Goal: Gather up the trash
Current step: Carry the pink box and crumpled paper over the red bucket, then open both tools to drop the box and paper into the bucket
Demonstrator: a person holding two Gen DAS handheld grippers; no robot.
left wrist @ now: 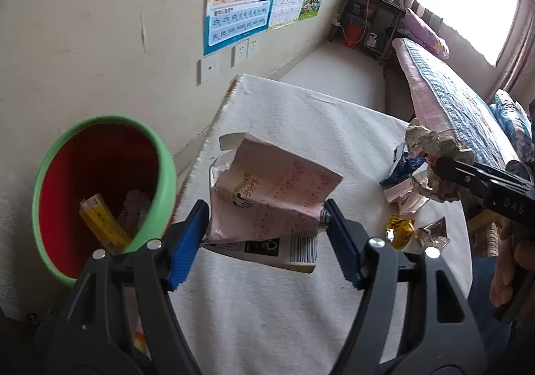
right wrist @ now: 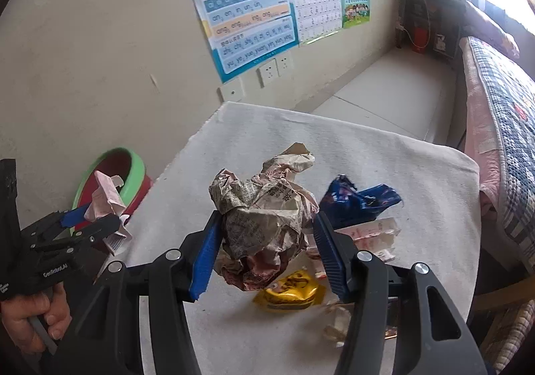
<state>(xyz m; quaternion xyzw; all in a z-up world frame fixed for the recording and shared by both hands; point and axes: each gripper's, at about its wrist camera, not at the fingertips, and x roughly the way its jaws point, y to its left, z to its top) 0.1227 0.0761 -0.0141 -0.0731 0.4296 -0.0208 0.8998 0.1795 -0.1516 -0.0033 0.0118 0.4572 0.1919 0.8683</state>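
Left wrist view: the left claw (left wrist: 265, 234) is clamping a pink carton (left wrist: 267, 197) beside the green bin (left wrist: 160, 154), which is already holding some scraps. The right claw (right wrist: 267, 241) is gripping crumpled newspaper (right wrist: 264, 214) above the counter (right wrist: 401, 154). Both claws are angling downward. A blue wrapper (right wrist: 361, 201) and a yellow wrapper (right wrist: 291, 289) are remaining uncollected.

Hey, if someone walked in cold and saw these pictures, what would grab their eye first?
Probably the two loads held above the white-covered table: the left gripper clamps a flattened pink carton, the right gripper a crumpled newspaper ball. Next, the green-rimmed red bin on the left by the wall.
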